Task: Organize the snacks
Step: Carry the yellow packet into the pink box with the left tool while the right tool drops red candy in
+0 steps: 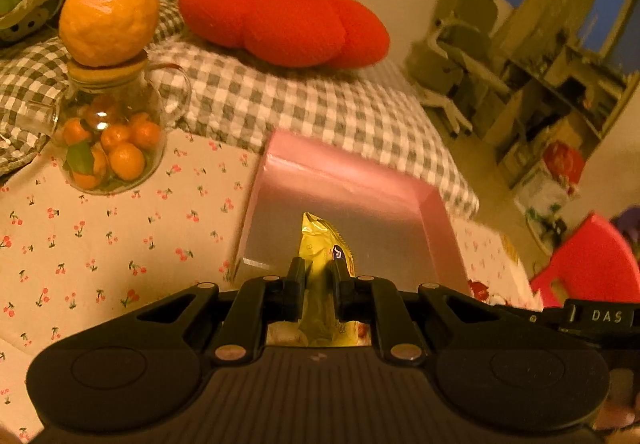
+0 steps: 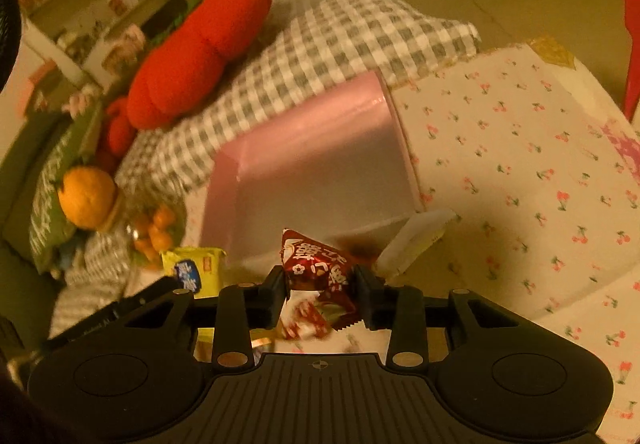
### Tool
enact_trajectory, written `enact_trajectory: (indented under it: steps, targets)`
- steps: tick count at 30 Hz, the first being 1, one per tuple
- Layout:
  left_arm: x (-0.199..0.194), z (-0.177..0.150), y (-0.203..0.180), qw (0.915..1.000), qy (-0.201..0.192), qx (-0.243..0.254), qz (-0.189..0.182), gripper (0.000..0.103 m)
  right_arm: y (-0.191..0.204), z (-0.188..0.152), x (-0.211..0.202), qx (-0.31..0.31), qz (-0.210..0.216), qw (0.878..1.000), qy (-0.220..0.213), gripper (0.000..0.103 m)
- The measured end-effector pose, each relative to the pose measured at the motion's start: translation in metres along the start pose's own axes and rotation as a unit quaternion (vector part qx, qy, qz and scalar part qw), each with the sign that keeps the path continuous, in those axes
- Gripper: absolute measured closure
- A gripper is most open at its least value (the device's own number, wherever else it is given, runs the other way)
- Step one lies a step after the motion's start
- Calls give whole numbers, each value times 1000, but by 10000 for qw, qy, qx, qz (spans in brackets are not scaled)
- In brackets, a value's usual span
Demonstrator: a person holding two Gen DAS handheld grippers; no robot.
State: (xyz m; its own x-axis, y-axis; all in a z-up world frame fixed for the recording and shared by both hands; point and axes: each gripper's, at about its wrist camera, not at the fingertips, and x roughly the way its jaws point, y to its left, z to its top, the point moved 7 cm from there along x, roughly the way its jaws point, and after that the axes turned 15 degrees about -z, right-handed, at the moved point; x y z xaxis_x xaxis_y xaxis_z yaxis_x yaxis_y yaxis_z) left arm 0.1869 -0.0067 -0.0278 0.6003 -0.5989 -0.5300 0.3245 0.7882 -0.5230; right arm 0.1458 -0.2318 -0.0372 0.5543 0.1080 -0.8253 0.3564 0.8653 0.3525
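The left tool (image 1: 318,272) is clamping a yellow foil snack packet (image 1: 322,244), the right tool (image 2: 322,280) a red foil snack packet (image 2: 316,264); both are hanging just before the pink shallow box (image 1: 352,180). Carrying each over the rim before releasing seems wise.

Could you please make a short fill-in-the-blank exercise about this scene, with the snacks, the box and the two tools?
1. The left tool is shut on a snack packet whose colour is ____.
2. The right tool is shut on a dark ____ packet with white writing.
3. The open box beyond both tools is ____ in colour.
4. The glass jar holds small ____ fruits.

Missing words: yellow; red; pink; orange
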Motion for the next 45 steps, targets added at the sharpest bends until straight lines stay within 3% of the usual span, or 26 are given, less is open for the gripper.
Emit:
enact_trajectory:
  steps: [4,13,17,23,28,31,32,36,41,45]
  targets:
    - [6,10,6,9995,-280,-126,73,91,4,10,9,216,146,9996,-79,67]
    - [29,22,20,9974,-682,-45,248,92,-4,18,40,415,46,9984,-378,66]
    - [35,22,29,9966,-747,-29,340,98,-8,19,47,404,-84,9981,-466,66]
    - [45,18,32,9967,-695,71,420,98,-4,18,50,228,-206,9978,-592,63]
    - [50,12,32,9978,-487,81,439,97,-3,18,47,190,-176,9977,-622,51]
    - [50,9,28,9982,-333,159,464,87,-4,19,44,169,-201,9974,-666,39]
    - [51,9,28,9984,-292,174,460,81,-4,19,42,141,-230,9974,-668,37]
    - [46,6,24,9985,-123,244,484,75,-6,18,40,41,-288,9976,-627,33]
    - [40,1,19,9980,86,366,505,54,-11,16,31,-183,-379,9973,-610,26]
    - [34,-3,14,9971,258,494,522,42,-16,12,24,-374,-419,9968,-569,21]
